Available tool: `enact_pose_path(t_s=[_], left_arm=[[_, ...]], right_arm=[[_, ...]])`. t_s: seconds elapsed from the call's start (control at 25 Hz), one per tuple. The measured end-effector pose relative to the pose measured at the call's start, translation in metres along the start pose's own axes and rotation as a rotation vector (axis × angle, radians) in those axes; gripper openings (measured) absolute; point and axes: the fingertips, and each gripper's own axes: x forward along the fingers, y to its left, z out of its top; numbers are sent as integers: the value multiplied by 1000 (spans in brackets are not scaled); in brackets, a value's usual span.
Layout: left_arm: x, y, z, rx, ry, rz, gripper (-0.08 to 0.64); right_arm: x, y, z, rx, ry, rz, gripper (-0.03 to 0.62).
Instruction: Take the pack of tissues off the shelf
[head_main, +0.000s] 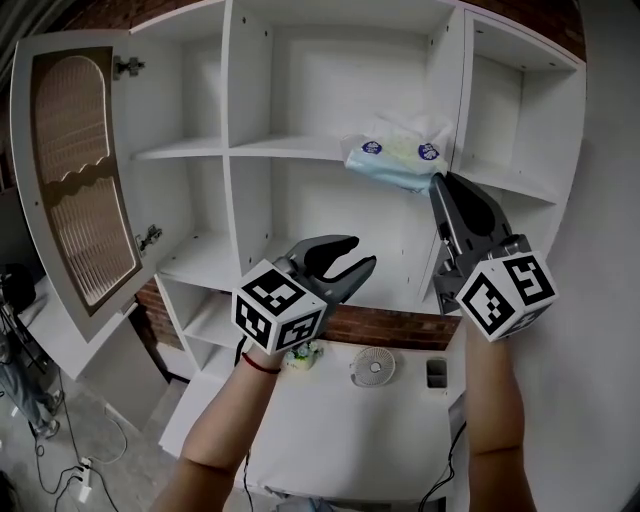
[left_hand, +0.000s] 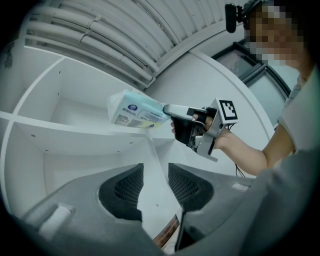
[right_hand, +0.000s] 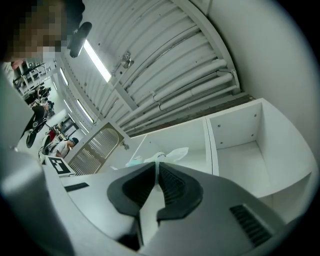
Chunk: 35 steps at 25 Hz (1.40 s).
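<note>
The pack of tissues (head_main: 393, 152), pale blue and white with round blue marks, juts out over the front edge of the middle shelf (head_main: 280, 147) of a white shelving unit. My right gripper (head_main: 438, 181) is shut on the pack's right end, pinching the wrapper. The left gripper view shows that grip from the side, with the pack (left_hand: 134, 110) tilted above the shelf board and the right gripper (left_hand: 169, 109) on its end. In the right gripper view, wrapper (right_hand: 167, 154) sticks out past the closed right gripper (right_hand: 156, 167). My left gripper (head_main: 358, 252) hangs open and empty, lower and to the left of the pack.
A cabinet door (head_main: 75, 180) with a ribbed panel stands open at the left. Below the shelves a white table (head_main: 340, 430) carries a small fan (head_main: 373, 366), a dark small object (head_main: 436, 372) and a green-white item (head_main: 303, 354). The other compartments hold nothing.
</note>
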Motion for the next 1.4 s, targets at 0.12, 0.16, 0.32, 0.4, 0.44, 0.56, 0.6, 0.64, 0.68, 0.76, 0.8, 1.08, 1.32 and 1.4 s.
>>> enact_pose_path(t_s=[0.12,0.16,0.32,0.4,0.44,0.56,0.6,0.64,0.68,0.76,0.8,1.08,1.32,1.4], left_arm=[[-8,-6,-10,-14,8,3,144],[-11,-8,-14,-19,11,3,144],[-20,-19,-29,-42,19,5,144],[-25,-25,-36,-56,22,-1,144],[-28,-29,-39,-62,22,-5,144],[-35,-42,-50,-80,27,-19,144],[-36,-46,-54,-87,31,-24,144],[-38,-50,-59,-95,35,-28,144],[-40,-54,-64,-103,40,-32,144],[-44,-63,-77,-119,47,-37,144],[-45,-68,-83,-126,50,-38,144],[-46,-76,-100,-196,69,-37,144],[-46,-92,-129,-248,101,-42,143],[-48,-98,-142,-269,112,-41,140]], right_arm=[[-11,9,-3,26,-10,8,34],[-16,12,-5,32,-14,14,34],[-33,24,-20,63,-10,29,34],[-41,33,-29,78,-6,35,34],[-46,38,-33,82,-4,38,34],[-61,50,-50,88,16,48,34],[-66,54,-57,94,28,52,34],[-70,58,-65,104,39,57,34],[-75,62,-72,117,49,61,34],[-85,69,-88,145,64,67,34],[-91,72,-96,156,71,68,32],[-102,74,-121,212,128,63,32],[-122,76,-149,251,168,51,32],[-131,79,-161,265,182,47,32]])
